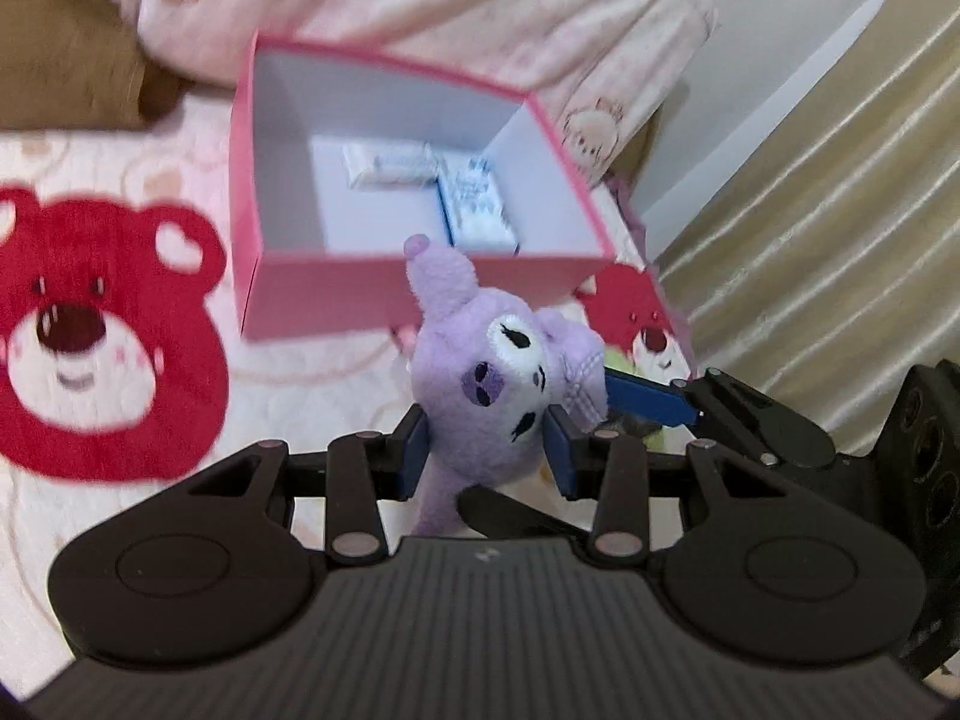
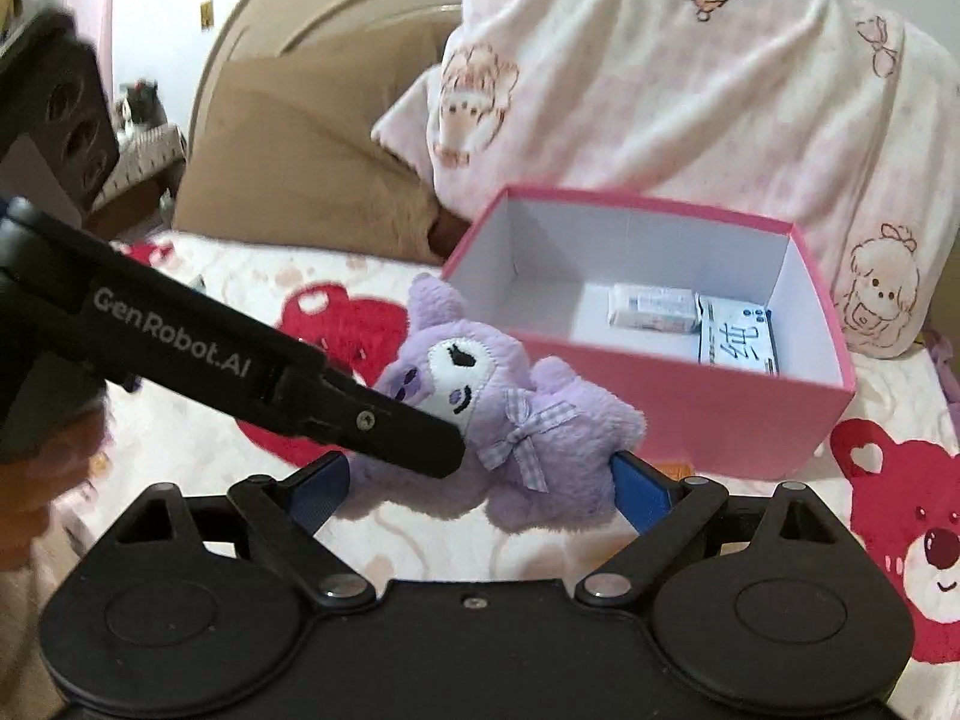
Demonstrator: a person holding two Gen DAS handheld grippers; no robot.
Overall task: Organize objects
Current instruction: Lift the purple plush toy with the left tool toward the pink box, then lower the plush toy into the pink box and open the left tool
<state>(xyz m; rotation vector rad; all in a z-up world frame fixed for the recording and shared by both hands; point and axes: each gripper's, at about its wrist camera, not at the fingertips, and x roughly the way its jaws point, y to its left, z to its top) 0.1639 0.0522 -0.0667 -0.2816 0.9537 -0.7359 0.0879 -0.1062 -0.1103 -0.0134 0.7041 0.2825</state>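
Observation:
A purple plush toy (image 1: 498, 372) with a white face and a checked bow hangs above the bed, just in front of an open pink box (image 1: 420, 294). My left gripper (image 1: 487, 450) is shut on its head, blue pads pressed in on both sides. My right gripper (image 2: 483, 489) stands wide, with its pads against both ends of the plush toy's (image 2: 540, 420) body. The left gripper's black finger (image 2: 390, 426) crosses in from the left of the right wrist view. Two white packets (image 2: 654, 306) (image 2: 738, 342) lie in the far right corner of the pink box (image 2: 690, 408).
The bedspread (image 1: 120, 510) is pale with big red bear faces. A pink printed quilt (image 2: 690, 90) is bunched behind the box, with a brown pillow (image 2: 288, 180) to its left. Cream curtains (image 1: 840, 210) hang to the right of the bed.

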